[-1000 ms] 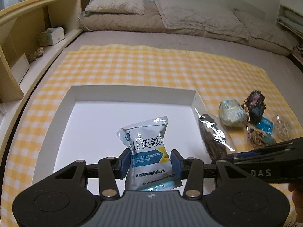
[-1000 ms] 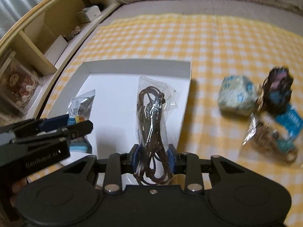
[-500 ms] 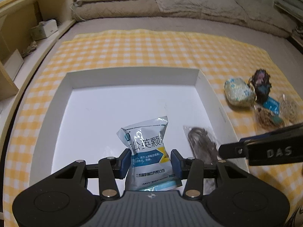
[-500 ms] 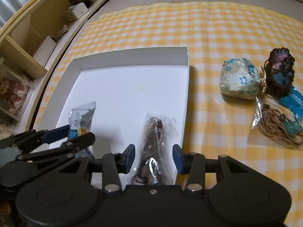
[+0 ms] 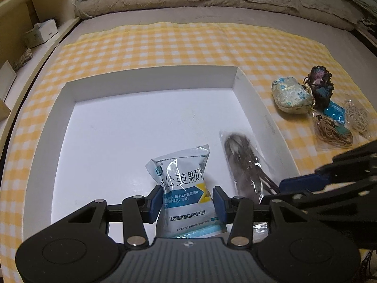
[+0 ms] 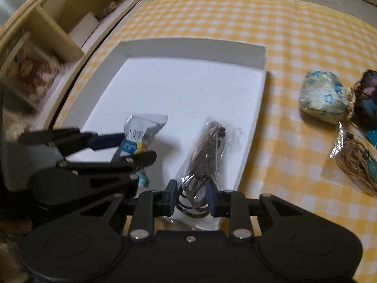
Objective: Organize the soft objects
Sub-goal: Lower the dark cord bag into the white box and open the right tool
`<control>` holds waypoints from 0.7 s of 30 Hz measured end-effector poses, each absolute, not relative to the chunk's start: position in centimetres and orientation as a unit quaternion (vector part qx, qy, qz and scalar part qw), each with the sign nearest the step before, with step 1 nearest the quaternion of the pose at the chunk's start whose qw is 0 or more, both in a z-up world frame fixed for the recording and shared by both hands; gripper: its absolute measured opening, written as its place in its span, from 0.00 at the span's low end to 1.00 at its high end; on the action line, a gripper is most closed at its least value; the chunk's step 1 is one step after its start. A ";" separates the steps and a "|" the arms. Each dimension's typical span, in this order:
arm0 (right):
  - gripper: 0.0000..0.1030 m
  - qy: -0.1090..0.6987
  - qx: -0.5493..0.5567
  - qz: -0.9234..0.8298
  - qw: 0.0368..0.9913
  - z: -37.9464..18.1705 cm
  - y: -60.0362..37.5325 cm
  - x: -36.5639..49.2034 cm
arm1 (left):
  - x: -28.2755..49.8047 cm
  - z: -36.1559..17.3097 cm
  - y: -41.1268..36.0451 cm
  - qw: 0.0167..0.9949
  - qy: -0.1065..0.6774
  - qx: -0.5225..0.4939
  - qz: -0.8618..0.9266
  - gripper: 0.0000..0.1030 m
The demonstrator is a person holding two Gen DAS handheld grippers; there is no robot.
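A white open box (image 5: 150,77) (image 6: 193,44) lies on the yellow checked cloth. My left gripper (image 5: 187,202) is shut on a silver and blue sachet (image 5: 182,179), held over the box's near part; it also shows in the right wrist view (image 6: 139,132). A clear bag of brown cord (image 5: 245,162) (image 6: 207,148) lies in the box at its right side. My right gripper (image 6: 191,198) stands around the bag's near end, jaws apart.
To the right of the box on the cloth lie a pale flowered pouch (image 5: 289,95) (image 6: 324,100), a dark knitted pouch (image 5: 320,87), a blue packet (image 5: 334,114) and bags of tan cord (image 5: 332,133) (image 6: 355,162). A wooden shelf (image 6: 47,30) runs along the left.
The right gripper lowered the cord bag into the box and opened, letting it go. Its jaws have since narrowed around the bag's near end. The left gripper moved forward over the box with the sachet.
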State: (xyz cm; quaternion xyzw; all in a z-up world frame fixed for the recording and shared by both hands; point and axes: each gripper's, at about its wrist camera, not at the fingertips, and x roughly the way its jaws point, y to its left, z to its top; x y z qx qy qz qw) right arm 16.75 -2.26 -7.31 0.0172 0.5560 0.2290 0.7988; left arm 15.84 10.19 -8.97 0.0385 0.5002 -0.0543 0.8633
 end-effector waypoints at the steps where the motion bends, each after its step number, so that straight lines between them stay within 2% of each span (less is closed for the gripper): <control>1: 0.27 0.555 0.006 0.228 0.800 -7.7 -1.9 16.9 | 15.9 -9.1 10.2 0.862 0.502 0.039 -0.053 0.46; 6: 0.25 0.561 -0.019 0.202 0.803 -9.4 -1.4 17.9 | 16.2 -9.4 10.1 0.859 0.506 0.046 -0.056 0.46; 21: 0.26 0.539 -0.001 0.215 0.814 -6.6 -4.7 16.6 | 16.5 -10.6 10.0 0.852 0.511 0.108 -0.040 0.46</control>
